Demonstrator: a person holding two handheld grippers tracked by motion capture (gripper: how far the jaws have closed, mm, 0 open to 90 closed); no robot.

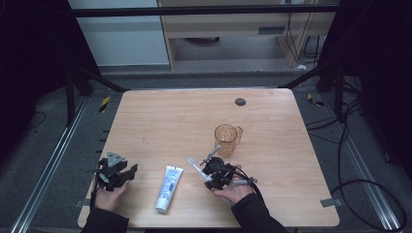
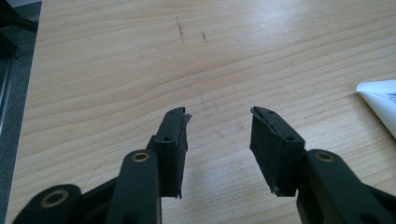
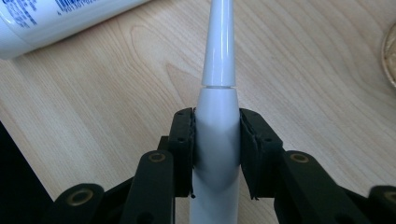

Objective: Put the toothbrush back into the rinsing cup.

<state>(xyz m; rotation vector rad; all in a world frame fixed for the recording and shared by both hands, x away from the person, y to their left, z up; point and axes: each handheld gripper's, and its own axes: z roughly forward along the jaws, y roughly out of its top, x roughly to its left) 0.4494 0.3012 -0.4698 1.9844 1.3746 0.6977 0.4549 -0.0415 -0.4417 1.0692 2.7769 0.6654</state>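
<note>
Electric toothbrush (image 3: 217, 135) sits clamped between right fingers (image 3: 252, 154); left fingers (image 2: 173, 149) gape, holding nothing.

In the right gripper view the white electric toothbrush (image 3: 217, 93) runs off the top edge, so its head is cut off, and its lower handle leaves the bottom edge; the toothpaste tube (image 3: 56, 18) is cropped at the top left, its print too blurred to read; the amber glass cup (image 3: 390, 56) shows as a sliver
</note>
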